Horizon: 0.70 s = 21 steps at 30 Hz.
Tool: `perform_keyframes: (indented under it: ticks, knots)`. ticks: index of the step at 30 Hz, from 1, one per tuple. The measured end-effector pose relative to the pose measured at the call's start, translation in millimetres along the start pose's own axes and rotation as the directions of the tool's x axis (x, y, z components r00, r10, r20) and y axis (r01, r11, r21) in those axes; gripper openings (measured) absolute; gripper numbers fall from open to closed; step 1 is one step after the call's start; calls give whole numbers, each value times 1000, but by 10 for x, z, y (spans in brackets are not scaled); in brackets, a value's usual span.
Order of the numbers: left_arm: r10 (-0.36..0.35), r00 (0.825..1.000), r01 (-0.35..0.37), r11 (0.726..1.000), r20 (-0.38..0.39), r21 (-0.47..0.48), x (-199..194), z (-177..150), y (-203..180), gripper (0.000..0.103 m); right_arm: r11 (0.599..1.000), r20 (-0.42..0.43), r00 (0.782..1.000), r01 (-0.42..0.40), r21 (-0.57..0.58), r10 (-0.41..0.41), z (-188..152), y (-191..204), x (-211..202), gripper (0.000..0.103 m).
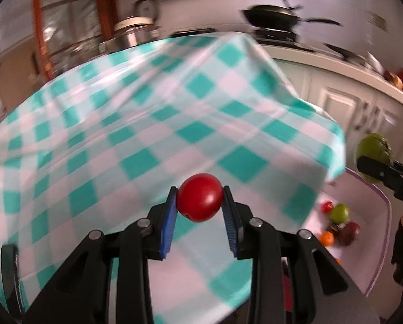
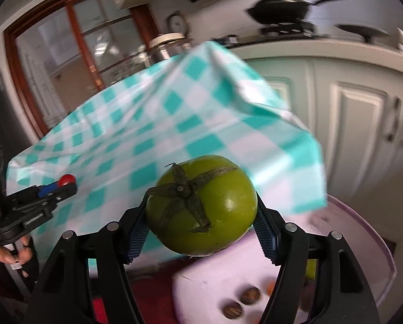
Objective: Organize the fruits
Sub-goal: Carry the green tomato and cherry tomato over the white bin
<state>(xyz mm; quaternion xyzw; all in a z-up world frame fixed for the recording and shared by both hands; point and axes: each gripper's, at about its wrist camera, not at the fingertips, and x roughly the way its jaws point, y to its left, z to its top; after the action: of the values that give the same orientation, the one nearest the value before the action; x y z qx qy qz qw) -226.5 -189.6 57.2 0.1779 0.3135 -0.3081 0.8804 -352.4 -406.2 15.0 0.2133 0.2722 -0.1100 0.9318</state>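
Observation:
My left gripper [image 1: 200, 192] is shut on a small red tomato [image 1: 199, 201] and holds it above the teal-and-white checked tablecloth [image 1: 126, 124]. It also shows at the left of the right wrist view [image 2: 66, 182]. My right gripper [image 2: 201, 210] is shut on a large green tomato [image 2: 201, 205] with a dried calyx, held above the cloth's near right edge. That green tomato also shows at the right edge of the left wrist view [image 1: 372, 149].
A pale lilac tray [image 1: 374, 243] below the table's right side holds several fruits [image 1: 339, 224]. White kitchen cabinets [image 2: 358, 124] and a counter with black pans [image 2: 282, 8] stand behind. A wooden window frame [image 2: 15, 62] is at the left.

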Motion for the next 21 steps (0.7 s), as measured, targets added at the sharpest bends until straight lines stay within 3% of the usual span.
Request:
perform_keyframes:
  ticks: [5,8,9,13,15,18,21]
  knots:
    - [-119,993,120,984,-20,131,29,14,-558,33,994,-8,995,100,48,-100,-164,-460,-136,67]
    - [-205,977,212,956,-55,204,94,3,-913,33,984,-26,986,164,74,-162,-271,-718,-168,67]
    - [-253,964,266,937,-87,226,141,-7,-1073,33,981,-32,984,176,79,-174,-300,-777,-177,67]
    - [-338,920,385,877,-199,288,353,-100,-1539,33,963,-116,960,263,58,-255,-476,-1016,-94,67]
    - [-353,900,423,851,-257,312,501,-213,-1744,33,955,-162,945,294,47,-283,-575,-1128,-31,67]
    - [-386,843,504,810,-374,301,801,-386,-1952,33,934,-249,911,353,55,-330,-739,-1334,127,67]
    - [-355,809,539,765,-467,353,1072,-594,-2184,33,915,-300,886,394,85,-353,-870,-1524,188,67]
